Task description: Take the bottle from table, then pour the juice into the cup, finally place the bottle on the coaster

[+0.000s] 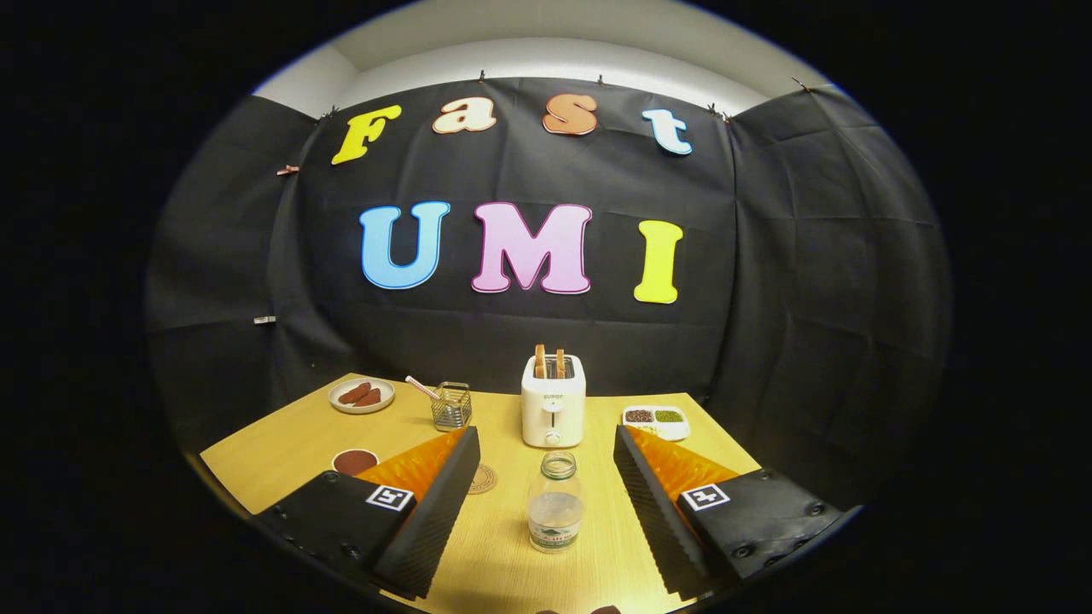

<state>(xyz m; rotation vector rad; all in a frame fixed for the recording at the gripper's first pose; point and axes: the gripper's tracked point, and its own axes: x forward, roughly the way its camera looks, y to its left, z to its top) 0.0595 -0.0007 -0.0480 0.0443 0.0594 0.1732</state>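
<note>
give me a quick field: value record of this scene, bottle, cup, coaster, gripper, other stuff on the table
bottle: clear, uncapped bottle upright on the wooden table, between the fingers, untouched
cup: dark-filled cup beside one finger
coaster: round coaster partly hidden behind that same finger
hand-held gripper: hand-held gripper open, fingers either side of the bottle
beyond: white toaster with toast, plate of sausages, wire holder, divided dish

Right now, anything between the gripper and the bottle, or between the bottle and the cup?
Nothing visible. The gripper is open and the bottle stands upright between its fingers, touching neither. The cup sits off beside one finger; that finger hides the table between bottle and cup, so that stretch can't be checked.
</note>
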